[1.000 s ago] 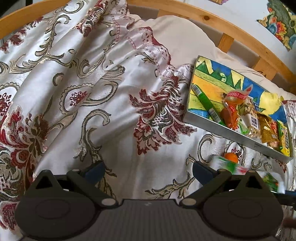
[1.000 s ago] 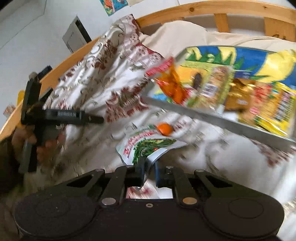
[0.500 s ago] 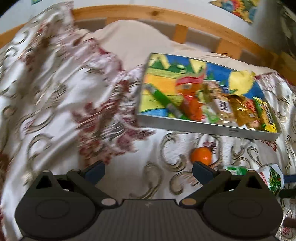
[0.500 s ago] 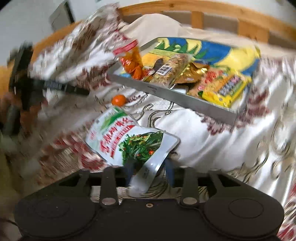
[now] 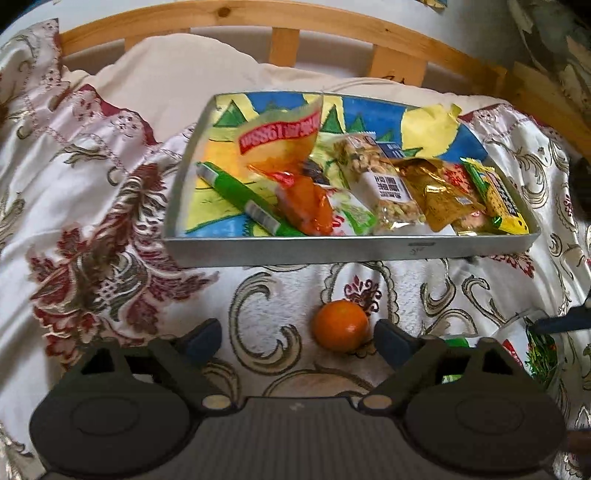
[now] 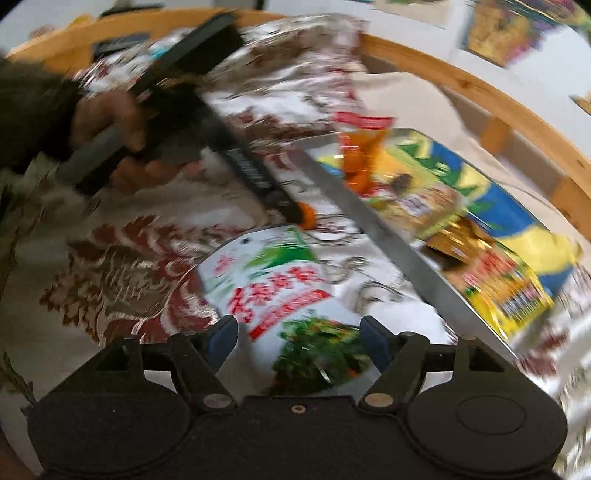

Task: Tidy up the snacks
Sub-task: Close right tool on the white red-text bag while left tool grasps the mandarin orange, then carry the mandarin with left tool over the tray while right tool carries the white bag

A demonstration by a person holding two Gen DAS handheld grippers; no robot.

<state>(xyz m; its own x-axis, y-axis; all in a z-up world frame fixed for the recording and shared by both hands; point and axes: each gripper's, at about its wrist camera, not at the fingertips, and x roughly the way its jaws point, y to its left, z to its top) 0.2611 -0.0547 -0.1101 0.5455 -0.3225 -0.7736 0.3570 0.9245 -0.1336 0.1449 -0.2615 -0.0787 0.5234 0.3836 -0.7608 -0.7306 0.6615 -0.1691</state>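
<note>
Left gripper (image 5: 295, 338) hangs over the floral bedspread (image 5: 103, 229), jaws wide but just closing a little, nothing gripped; the small orange fruit (image 5: 340, 325) sits on the cloth between the fingertips, nearer the right one, touching neither as far as can be told. Right gripper (image 6: 297, 338) jaws have just been opening, now standing apart, with the white-and-green snack pouch (image 6: 280, 291) lying flat on the bedspread between and ahead of them, pads not pressing on it. Grey tray (image 5: 295, 251) rests on the bed just beyond the fruit, in front of the wooden headboard (image 5: 332, 22). Inside the tray: green tube (image 5: 240, 195) at left, orange packet (image 5: 291, 147) beside it, nut bar (image 5: 376, 177) in the middle, gold packet (image 5: 436, 192), yellow-green packet (image 5: 498, 195) at the right end. Right wrist view is motion-blurred; it shows a hand (image 6: 107, 133) holding the left tool, whose finger reaches to the fruit.
</note>
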